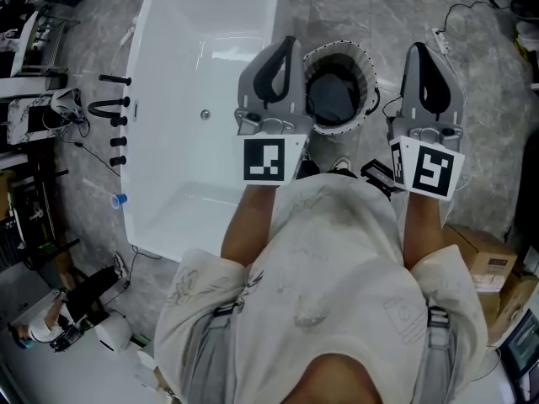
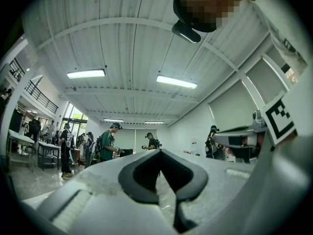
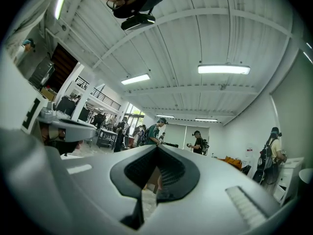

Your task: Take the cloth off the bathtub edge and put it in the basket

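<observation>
- Cloth (image 1: 333,99): dark mass, apparently lying inside the basket (image 1: 367,67) beside the bathtub (image 1: 168,32); tub edge bare.
- Left gripper (image 1: 290,44), right gripper (image 1: 418,50): jaws pressed together, empty, held above.
- Step: placement judged complete; next move needs no grasp, only withdrawal.

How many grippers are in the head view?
2: the left gripper at the bathtub's right rim, the right gripper just right of the basket. None seems hidden.

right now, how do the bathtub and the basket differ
The bathtub is large, long and plain white; the basket is far smaller and round, with a dotted rim. The bathtub's inside shows white with a drain; the basket holds a dark bundle, likely the cloth. Both stand side by side on the grey floor.
</observation>
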The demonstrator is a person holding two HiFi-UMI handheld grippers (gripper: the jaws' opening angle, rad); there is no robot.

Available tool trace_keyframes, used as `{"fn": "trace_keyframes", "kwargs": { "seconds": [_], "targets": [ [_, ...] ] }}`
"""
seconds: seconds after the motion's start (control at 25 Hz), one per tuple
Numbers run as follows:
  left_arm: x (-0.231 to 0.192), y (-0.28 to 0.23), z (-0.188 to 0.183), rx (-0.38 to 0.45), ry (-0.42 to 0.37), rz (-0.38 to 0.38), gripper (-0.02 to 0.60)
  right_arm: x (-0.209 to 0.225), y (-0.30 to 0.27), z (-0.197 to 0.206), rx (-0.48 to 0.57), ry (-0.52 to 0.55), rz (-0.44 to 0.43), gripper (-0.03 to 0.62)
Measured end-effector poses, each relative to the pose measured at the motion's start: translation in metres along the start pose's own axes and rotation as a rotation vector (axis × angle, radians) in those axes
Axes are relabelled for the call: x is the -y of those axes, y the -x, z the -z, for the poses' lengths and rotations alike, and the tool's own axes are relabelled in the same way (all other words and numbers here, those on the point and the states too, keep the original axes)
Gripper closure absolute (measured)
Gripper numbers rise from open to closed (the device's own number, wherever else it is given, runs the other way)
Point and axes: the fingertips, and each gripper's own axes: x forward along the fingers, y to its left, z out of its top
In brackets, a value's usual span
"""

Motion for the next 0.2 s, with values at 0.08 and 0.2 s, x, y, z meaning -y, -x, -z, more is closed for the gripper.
{"fn": "trace_keyframes", "kwargs": {
  "seconds": [0.08, 0.2],
  "targets": [
    [0.0001, 0.0001, 0.0004, -0.001, 0.007, -0.001, 0.581, -0.0017, -0.0002, 0.0008, -0.002, 0.004, -0.003, 0.592],
    [-0.0003, 0.0003, 0.0009, 0.001, 0.011, -0.001, 0.581, -0.0023, -0.0008, 0.0021, -0.004, -0.004, -0.006, 0.592]
  ]
}}
